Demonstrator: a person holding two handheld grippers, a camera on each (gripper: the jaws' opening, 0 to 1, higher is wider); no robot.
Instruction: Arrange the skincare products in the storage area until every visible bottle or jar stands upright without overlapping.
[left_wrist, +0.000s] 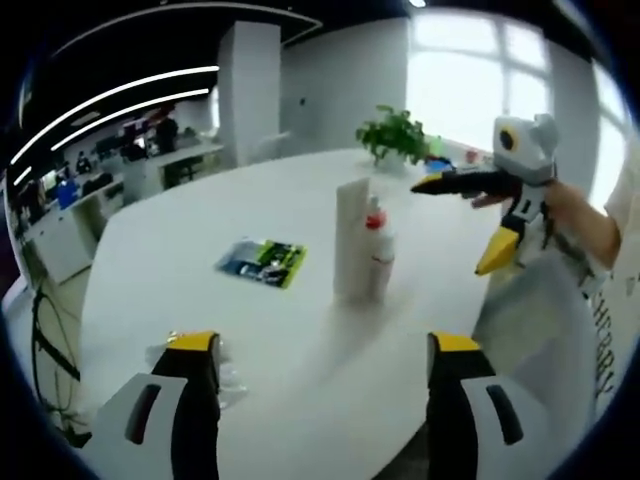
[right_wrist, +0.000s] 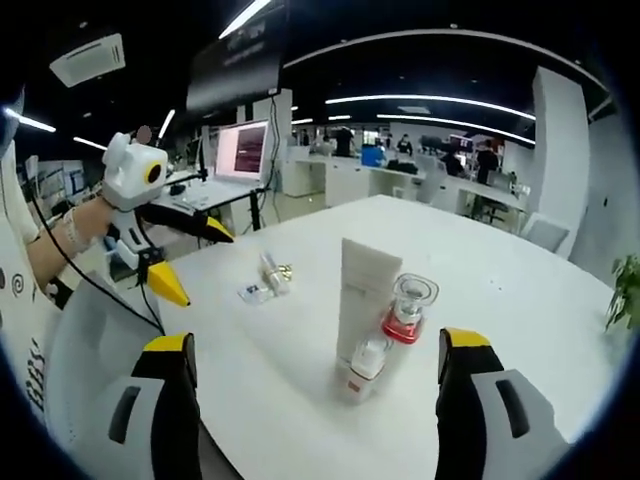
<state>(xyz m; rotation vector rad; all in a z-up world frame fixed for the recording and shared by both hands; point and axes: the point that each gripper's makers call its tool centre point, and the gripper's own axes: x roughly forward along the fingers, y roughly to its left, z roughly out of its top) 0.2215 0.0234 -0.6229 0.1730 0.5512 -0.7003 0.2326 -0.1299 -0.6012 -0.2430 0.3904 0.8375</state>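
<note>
White table (right_wrist: 520, 290), round-edged. Upright cluster near centre: tall white tube (right_wrist: 365, 290), clear jar w/ red base (right_wrist: 410, 303) touching its side, small white bottle (right_wrist: 365, 365) in front.
Off to one side, well apart from cluster: small tube or vial lying flat (right_wrist: 271, 272) beside a sachet (right_wrist: 252, 293); long axis runs roughly away from right gripper view.
Flat printed packet (left_wrist: 262, 262) on table, left of cluster in left gripper view; crinkled clear wrap (left_wrist: 225, 375) by near jaw.
Left gripper (left_wrist: 315, 365): jaws wide apart, empty; cluster straight ahead.
Right gripper (right_wrist: 315, 360): jaws spread, empty; cluster dead ahead, closer.
Judgement: lying item likely next; left gripper's side of table, left nearer.
</note>
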